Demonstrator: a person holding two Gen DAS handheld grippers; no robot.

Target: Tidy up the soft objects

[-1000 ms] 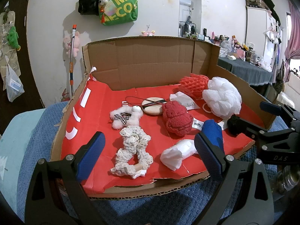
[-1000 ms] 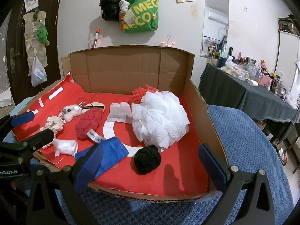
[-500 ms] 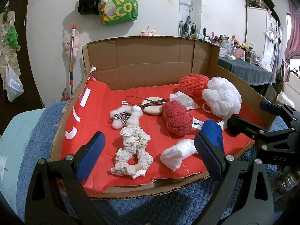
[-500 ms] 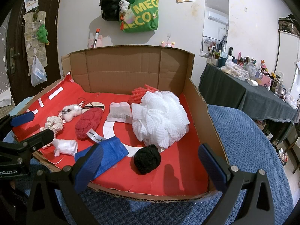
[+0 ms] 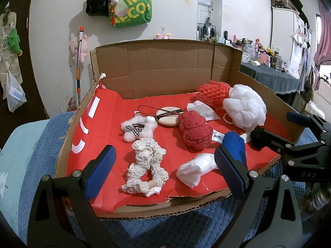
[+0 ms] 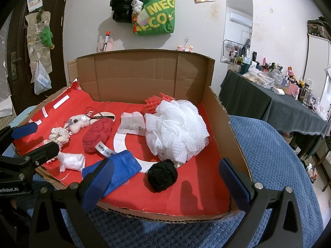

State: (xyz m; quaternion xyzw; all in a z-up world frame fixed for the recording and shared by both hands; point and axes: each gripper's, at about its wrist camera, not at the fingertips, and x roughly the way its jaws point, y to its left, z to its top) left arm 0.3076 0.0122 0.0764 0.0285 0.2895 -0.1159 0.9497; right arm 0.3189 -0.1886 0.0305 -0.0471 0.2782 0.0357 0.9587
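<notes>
A cardboard box (image 5: 165, 66) with a red floor holds several soft items. In the left wrist view: a cream crochet scrunchie (image 5: 145, 165), a fluffy white toy (image 5: 137, 129), a red knit piece (image 5: 194, 132), a white wad (image 5: 196, 168), a white mesh pouf (image 5: 245, 107), a red foam net (image 5: 214, 92). In the right wrist view: the pouf (image 6: 175, 128), a black pom (image 6: 162, 174), a blue roll (image 6: 124, 166), the red knit piece (image 6: 97, 134). My left gripper (image 5: 163, 172) is open at the box's front edge. My right gripper (image 6: 165, 183) is open over the front right.
The box (image 6: 225, 122) sits on a blue textured cover (image 6: 279, 165). A round powder puff (image 5: 168, 116) and a clear sachet (image 6: 133, 124) lie mid-box. A dark-clothed table (image 6: 275, 105) with clutter stands right. Bags (image 5: 132, 6) hang on the wall.
</notes>
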